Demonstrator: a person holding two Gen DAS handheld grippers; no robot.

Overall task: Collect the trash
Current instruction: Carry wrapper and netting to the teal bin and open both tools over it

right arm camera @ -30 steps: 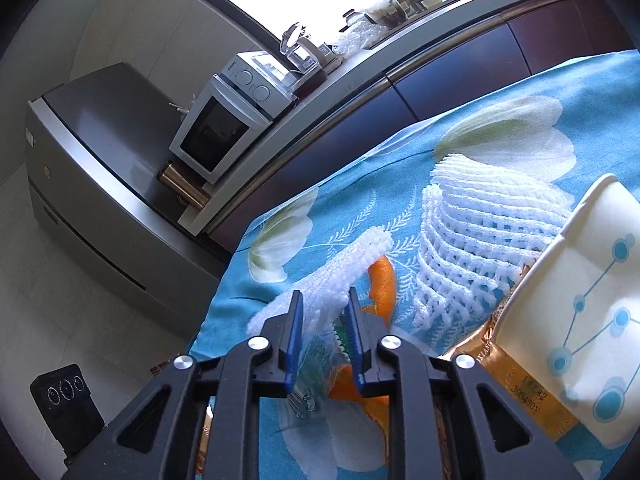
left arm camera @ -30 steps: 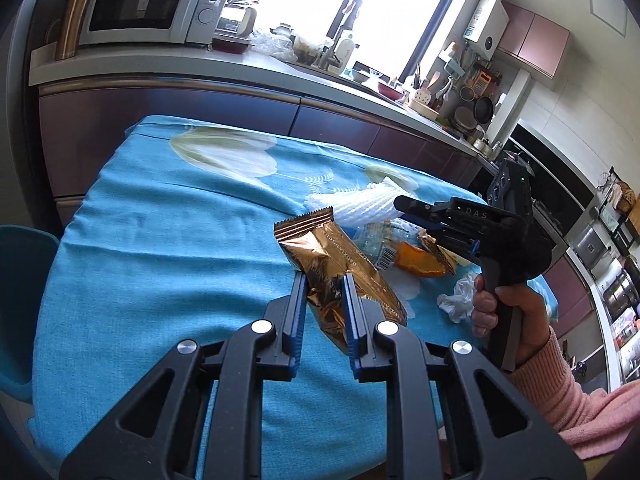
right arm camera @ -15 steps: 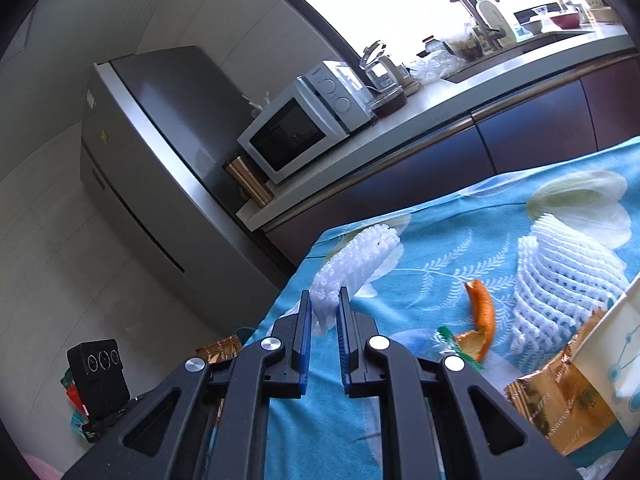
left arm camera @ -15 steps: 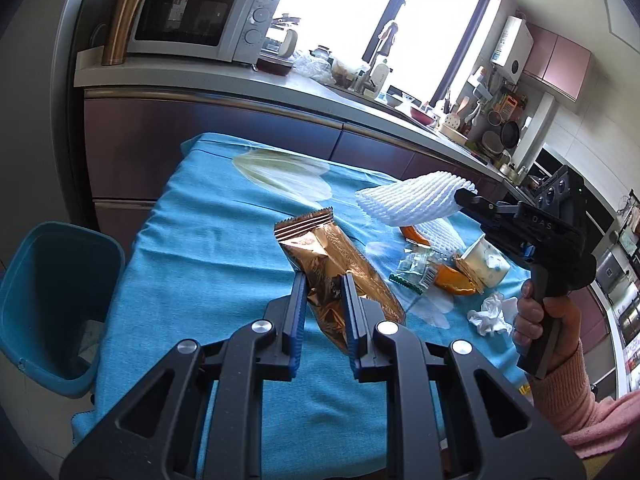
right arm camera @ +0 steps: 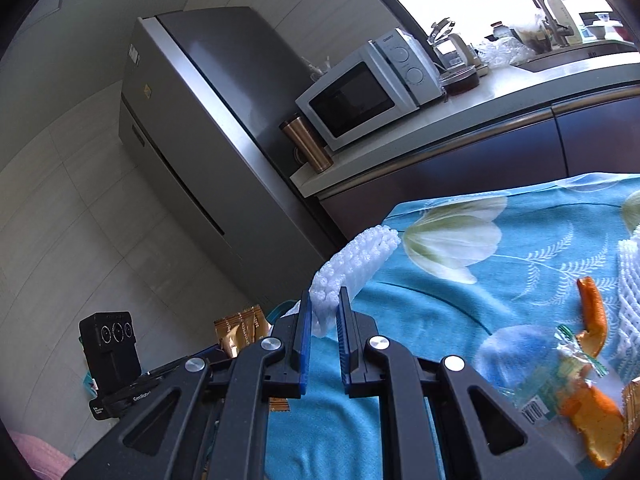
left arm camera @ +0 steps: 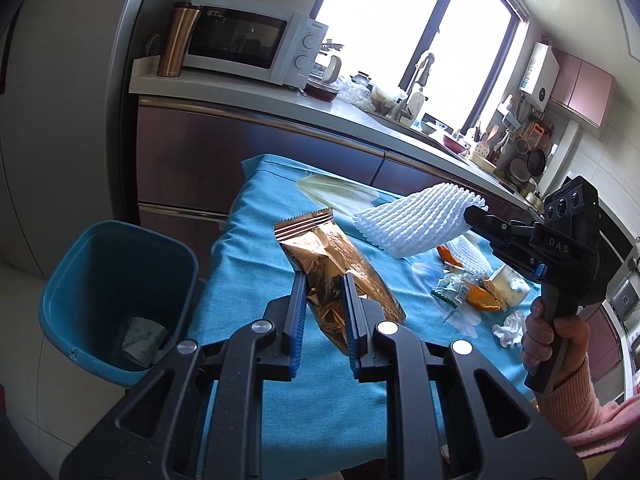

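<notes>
Left gripper [left arm camera: 323, 312] fingers grasp a gold wrapper [left arm camera: 336, 272]; right gripper [right arm camera: 323, 330] fingers grasp white foam netting [right arm camera: 352, 264] above the bench [right arm camera: 460, 308].

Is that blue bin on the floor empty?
No. The blue bin is nearly empty: one crumpled pale wrapper lies at its bottom.

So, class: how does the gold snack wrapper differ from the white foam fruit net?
The gold snack wrapper is shiny, crinkled foil; the white foam fruit net is matte, ribbed mesh. The wrapper is gripped by the left gripper, the net by the right gripper. Both are held above the blue tablecloth.
</notes>
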